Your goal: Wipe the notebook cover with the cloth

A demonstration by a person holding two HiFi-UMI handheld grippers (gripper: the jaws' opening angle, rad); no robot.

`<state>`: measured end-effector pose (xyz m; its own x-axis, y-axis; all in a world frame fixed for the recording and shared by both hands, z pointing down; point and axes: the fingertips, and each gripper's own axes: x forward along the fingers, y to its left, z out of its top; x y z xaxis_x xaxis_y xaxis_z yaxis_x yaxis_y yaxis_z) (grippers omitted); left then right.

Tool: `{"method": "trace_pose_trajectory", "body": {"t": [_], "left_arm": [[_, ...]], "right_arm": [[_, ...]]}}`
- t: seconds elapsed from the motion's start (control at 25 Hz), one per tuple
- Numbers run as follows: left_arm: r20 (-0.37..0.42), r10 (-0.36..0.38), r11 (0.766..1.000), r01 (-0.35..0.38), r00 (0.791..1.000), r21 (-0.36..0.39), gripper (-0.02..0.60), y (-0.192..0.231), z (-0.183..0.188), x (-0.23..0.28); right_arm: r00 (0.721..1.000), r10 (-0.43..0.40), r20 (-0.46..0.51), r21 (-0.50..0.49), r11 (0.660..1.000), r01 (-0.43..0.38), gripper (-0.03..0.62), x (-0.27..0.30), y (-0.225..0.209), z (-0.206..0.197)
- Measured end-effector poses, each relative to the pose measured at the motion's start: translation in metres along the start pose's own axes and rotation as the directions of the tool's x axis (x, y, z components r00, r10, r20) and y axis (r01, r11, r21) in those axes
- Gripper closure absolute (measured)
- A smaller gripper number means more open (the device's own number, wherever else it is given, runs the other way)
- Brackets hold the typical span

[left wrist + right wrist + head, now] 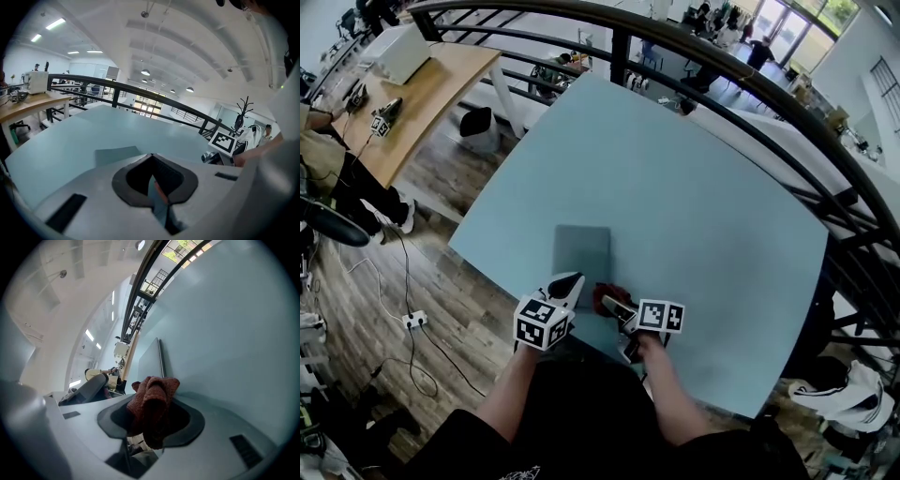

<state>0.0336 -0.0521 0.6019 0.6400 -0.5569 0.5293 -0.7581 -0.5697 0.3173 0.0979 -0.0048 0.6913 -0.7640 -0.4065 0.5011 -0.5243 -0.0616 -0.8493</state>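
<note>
- The left gripper (571, 280), jaws together on nothing, hovers at the near edge of the flat grey-blue notebook (581, 251) lying on the pale blue table (703, 197)
- The right gripper (615, 305) pinches a crumpled dark red cloth (153, 399); I judge it soft, light and limp, best held at its bunched middle

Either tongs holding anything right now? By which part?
Right tongs are shut on the red cloth, pinching it mid-bundle, with a bunched fold sticking out past the tips. Left tongs are shut and empty.
</note>
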Motion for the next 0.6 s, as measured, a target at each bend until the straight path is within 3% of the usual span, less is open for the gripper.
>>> {"method": "trace_pose_trajectory", "body": {"t": [0.28, 0.6], "left_arm": [[0.019, 0.015, 1.000, -0.015, 1.000, 0.020, 0.575, -0.004, 0.010, -0.008], [0.050, 0.033, 0.999, -0.035, 0.998, 0.041, 0.575, -0.005, 0.020, -0.029]], "right_arm": [[0.996, 0.063, 0.056, 0.005, 0.998, -0.063, 0.441, -0.012, 0.016, 0.015], [0.982, 0.135, 0.129, -0.113, 0.986, -0.121, 0.441, -0.026, 0.055, 0.032]]}}
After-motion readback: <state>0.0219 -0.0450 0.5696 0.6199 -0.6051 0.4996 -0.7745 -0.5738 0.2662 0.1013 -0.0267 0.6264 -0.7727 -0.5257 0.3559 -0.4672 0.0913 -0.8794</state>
